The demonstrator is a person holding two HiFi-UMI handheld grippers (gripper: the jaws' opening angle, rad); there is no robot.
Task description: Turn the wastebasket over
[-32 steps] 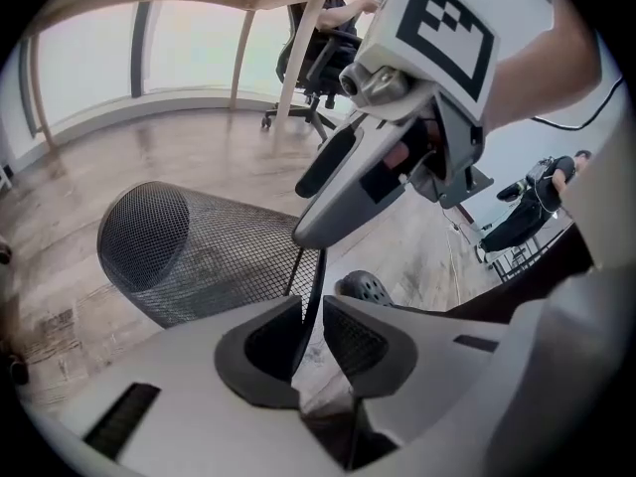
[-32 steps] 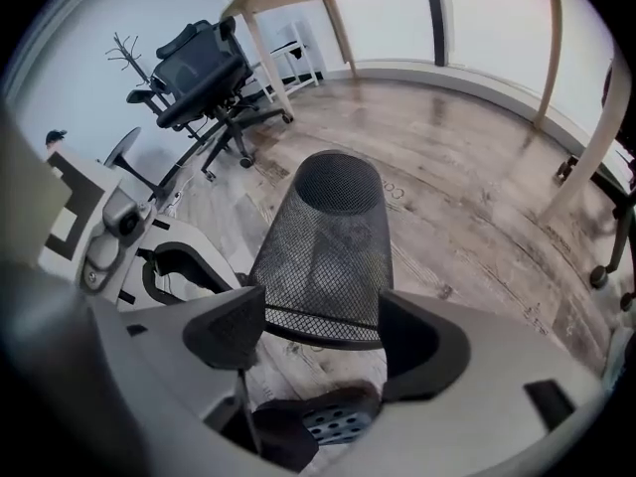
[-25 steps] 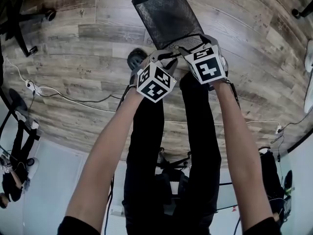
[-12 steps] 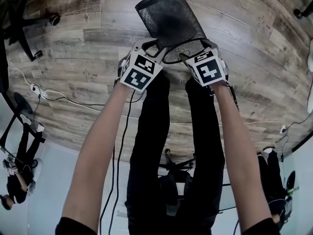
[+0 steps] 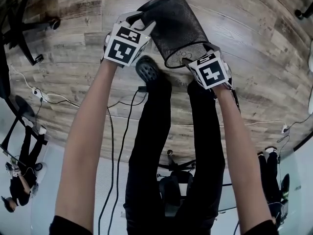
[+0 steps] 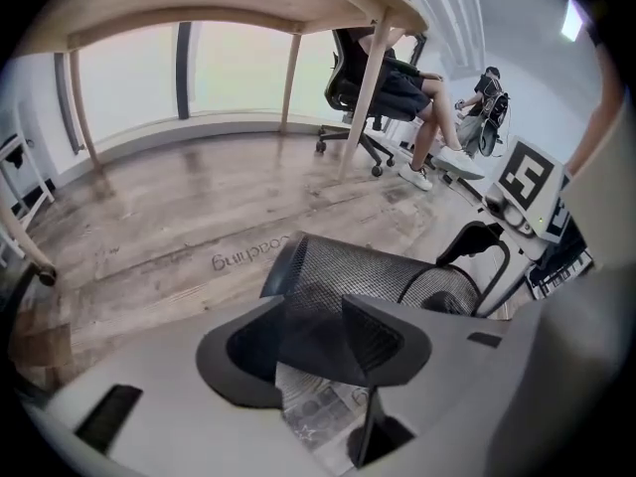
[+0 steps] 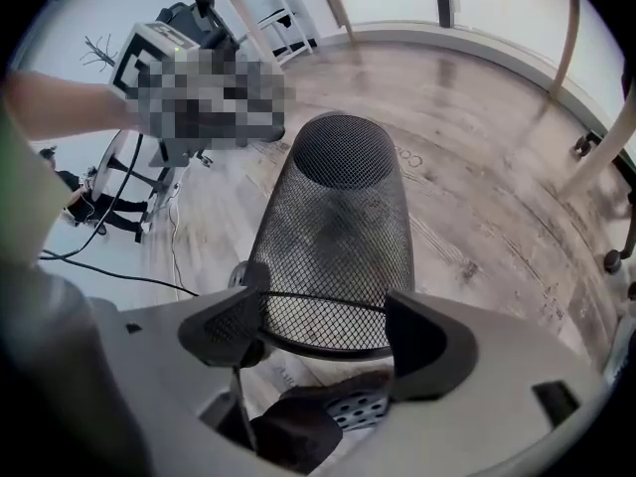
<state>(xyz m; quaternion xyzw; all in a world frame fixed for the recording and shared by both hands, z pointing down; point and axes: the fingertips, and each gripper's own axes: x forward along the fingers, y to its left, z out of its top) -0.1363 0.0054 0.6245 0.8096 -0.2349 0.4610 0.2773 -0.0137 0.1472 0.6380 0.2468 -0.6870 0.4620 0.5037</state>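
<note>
The basket (image 5: 176, 26) lay on its side beyond the shoe (image 5: 146, 70). Both pairs of jaws had just been opening: left gripper (image 6: 313, 314) half-wide at its base, right gripper (image 7: 323, 311) wide astride its rim, neither clamped. It might roll away.
</note>
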